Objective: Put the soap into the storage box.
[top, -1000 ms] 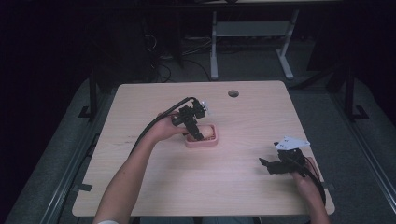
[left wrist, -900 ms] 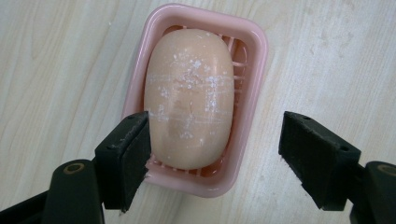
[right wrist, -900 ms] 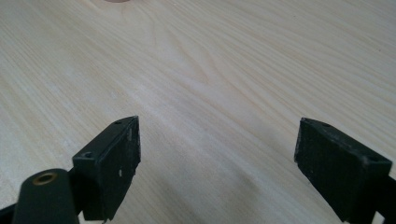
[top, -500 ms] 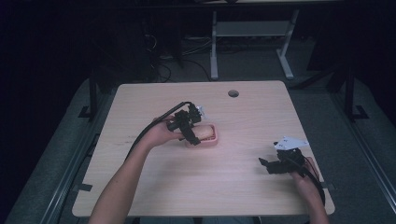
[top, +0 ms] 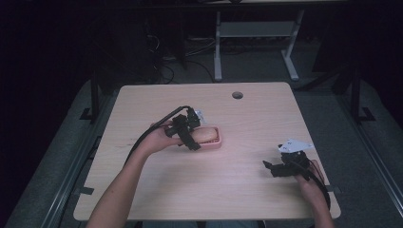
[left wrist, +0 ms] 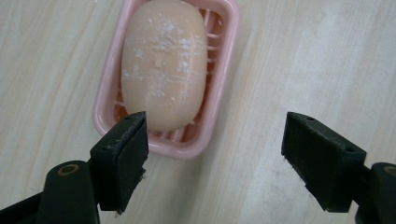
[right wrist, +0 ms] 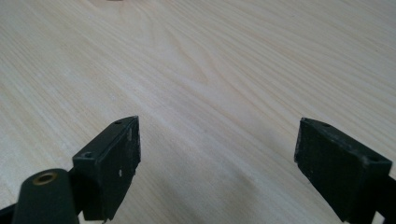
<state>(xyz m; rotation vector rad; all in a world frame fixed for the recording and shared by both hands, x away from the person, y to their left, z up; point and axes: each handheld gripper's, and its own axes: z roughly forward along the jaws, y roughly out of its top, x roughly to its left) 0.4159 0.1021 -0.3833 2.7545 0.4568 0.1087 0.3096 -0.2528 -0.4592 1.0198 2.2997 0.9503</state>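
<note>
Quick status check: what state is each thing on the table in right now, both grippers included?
Soap bar: lying in the dish, dusted with white specks, not gripped.
Pink soap dish: flat on the table, holding the soap.
Left gripper: open, jaws wide, just short of the dish.
Right gripper: open, over bare wood.
Table: cable hole at its far edge.

A laboratory or test workspace is indicated rather than a home. A plain light-wood table (top: 247,114) with a round cable hole (top: 237,95) is set on grey carpeted flooring (top: 361,142) in a darkened room. Loose cables (top: 161,71) are seen trailing on the floor behind it, beside the white metal legs of a second desk frame (top: 256,33). Black metal framing (top: 354,95) is mounted along both sides of the table, as in a recording rig.
</note>
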